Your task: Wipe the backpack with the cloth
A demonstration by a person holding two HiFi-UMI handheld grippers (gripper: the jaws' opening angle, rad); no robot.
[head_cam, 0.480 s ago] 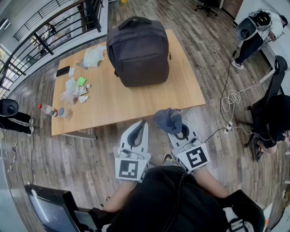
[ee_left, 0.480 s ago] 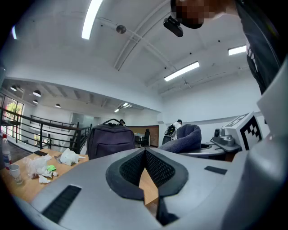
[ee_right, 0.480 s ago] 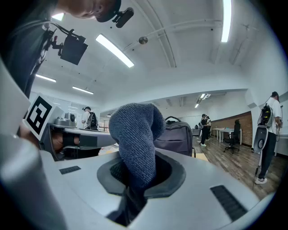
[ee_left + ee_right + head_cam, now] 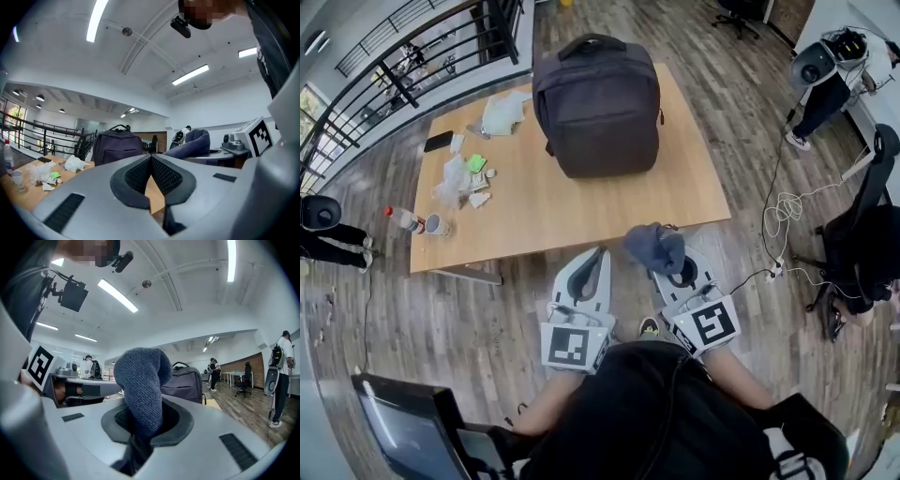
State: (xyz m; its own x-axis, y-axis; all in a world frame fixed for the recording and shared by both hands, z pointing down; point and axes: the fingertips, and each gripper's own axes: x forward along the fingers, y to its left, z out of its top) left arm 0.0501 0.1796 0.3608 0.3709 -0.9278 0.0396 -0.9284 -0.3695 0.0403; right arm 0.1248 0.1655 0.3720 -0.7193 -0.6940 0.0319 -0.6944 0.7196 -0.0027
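Backpack partly behind cloth

A black phone, crumpled wrappers, a bottle and a cup crowd the left end of the wooden table.

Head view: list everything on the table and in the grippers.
table: one, light wood, centre
backpack: one, dark, table's far half
phone: one, black, table's far-left edge
wrappers: several, white and green, table's left
bottle: one, red-capped, table's near-left corner
cup: one, white, beside the bottle
cloth: one, grey-blue, in right gripper
left gripper: one, grey, shut, empty
right gripper: one, grey, shut on cloth
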